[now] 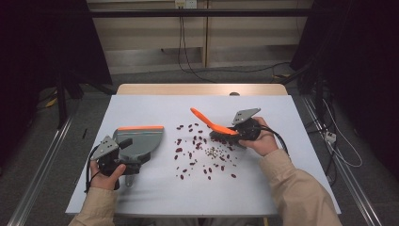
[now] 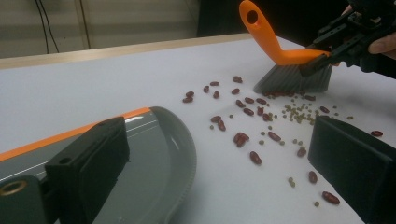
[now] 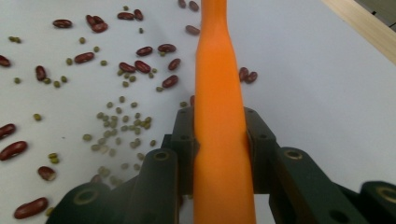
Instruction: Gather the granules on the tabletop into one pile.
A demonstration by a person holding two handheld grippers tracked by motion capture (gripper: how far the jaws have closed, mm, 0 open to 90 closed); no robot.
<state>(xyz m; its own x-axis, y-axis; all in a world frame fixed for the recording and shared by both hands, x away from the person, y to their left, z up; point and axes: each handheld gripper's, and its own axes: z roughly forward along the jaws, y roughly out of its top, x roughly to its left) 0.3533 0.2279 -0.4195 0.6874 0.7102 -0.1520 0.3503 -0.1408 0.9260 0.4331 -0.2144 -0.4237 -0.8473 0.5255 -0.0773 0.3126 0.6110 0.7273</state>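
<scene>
A small brush [image 1: 212, 125] with an orange handle [image 3: 218, 70] and grey bristles [image 2: 292, 80] stands at the right of a scatter of red beans and small green beans [image 1: 202, 151] [image 2: 261, 112] [image 3: 116, 121] on the white table top. My right gripper [image 1: 236, 132] [image 3: 219, 122] is shut on the brush's orange back, seen from the left gripper view as well [image 2: 322, 57]. A grey dustpan [image 1: 141, 140] [image 2: 161, 154] with an orange lip lies flat at the left. My left gripper [image 1: 126, 150] [image 2: 219, 158] rests over the dustpan's rear, its jaws wide apart, one above the pan and one beside it.
The white table top [image 1: 282, 188] has bare room in front and on the right. Its wooden far edge [image 1: 202, 89] shows behind. Cables [image 1: 329, 136] and metal rails [image 1: 42, 169] lie on the floor around the table.
</scene>
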